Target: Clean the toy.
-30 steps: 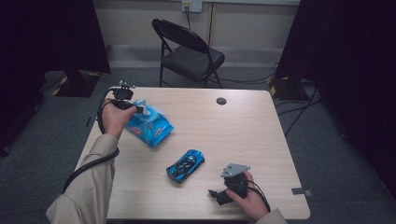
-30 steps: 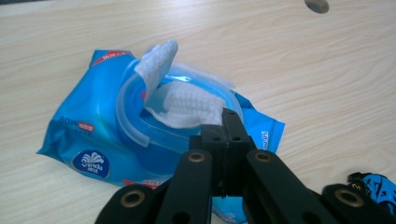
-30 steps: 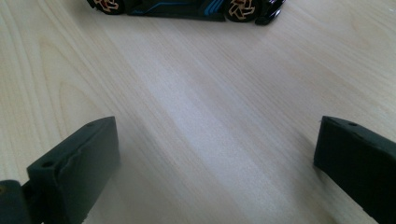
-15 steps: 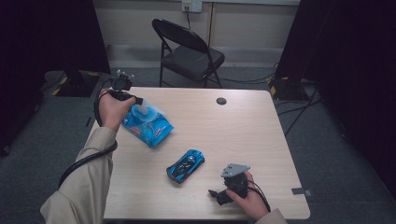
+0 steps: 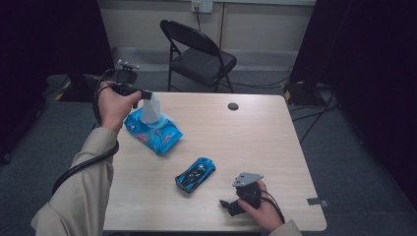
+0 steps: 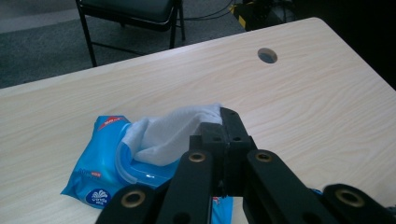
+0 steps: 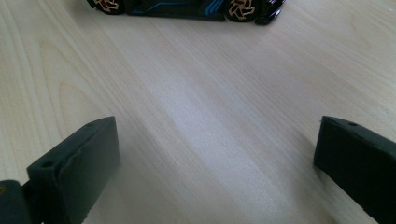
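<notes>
While clamped, left hand-held gripper (image 6: pixel 223 122) pinches white wipe (image 6: pixel 175 133) from pack (image 5: pixel 153 130).

1. A beige long sleeve (image 5: pixel 83 187) is worn on the left arm.
2. The left gripper (image 5: pixel 145 94) is built of black parts; brass-ringed pivot holes are seen along its linkage bars (image 6: pixel 261 186).
3. A black cable (image 5: pixel 81 167) is trailed from it.
4. The right gripper (image 5: pixel 227 205) is topped by a grey three-cornered plate (image 5: pixel 247 178); its black pads (image 7: pixel 84 163) are blocky, with small screw holes.
</notes>
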`<action>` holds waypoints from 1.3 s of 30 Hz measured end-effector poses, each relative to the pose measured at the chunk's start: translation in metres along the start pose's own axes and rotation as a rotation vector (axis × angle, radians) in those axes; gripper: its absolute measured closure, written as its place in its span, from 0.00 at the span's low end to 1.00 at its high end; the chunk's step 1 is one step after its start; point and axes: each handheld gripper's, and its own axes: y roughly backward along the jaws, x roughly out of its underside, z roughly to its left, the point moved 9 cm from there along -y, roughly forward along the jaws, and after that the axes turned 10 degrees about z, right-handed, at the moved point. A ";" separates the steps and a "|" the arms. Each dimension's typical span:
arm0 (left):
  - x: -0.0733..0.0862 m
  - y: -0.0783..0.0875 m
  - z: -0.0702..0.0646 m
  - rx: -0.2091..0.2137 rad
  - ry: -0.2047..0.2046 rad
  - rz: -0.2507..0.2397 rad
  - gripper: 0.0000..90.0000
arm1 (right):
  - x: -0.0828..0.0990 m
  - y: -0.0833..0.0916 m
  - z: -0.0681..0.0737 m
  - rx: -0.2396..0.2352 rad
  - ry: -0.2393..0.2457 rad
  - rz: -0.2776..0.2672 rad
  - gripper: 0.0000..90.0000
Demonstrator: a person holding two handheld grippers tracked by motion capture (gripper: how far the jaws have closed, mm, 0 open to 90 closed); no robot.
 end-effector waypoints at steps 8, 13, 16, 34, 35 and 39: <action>-0.003 0.019 -0.027 0.050 -0.045 -0.041 1.00 | 0.000 0.000 0.000 0.000 -0.001 0.000 0.00; -0.003 0.028 -0.045 0.083 -0.077 -0.055 1.00 | 0.000 0.000 0.000 0.001 0.002 0.000 0.00; -0.001 0.031 -0.057 0.116 -0.088 -0.063 1.00 | 0.000 0.000 0.000 0.001 0.002 0.000 0.00; 0.017 0.023 -0.139 0.242 -0.259 -0.038 1.00 | 0.000 0.000 0.000 0.004 0.003 0.000 0.00; 0.017 0.022 -0.142 0.243 -0.262 -0.042 1.00 | 0.000 0.000 0.000 0.004 0.002 -0.001 0.00; 0.025 0.015 -0.157 0.289 -0.277 -0.037 1.00 | 0.000 0.000 0.000 0.004 0.002 0.000 0.00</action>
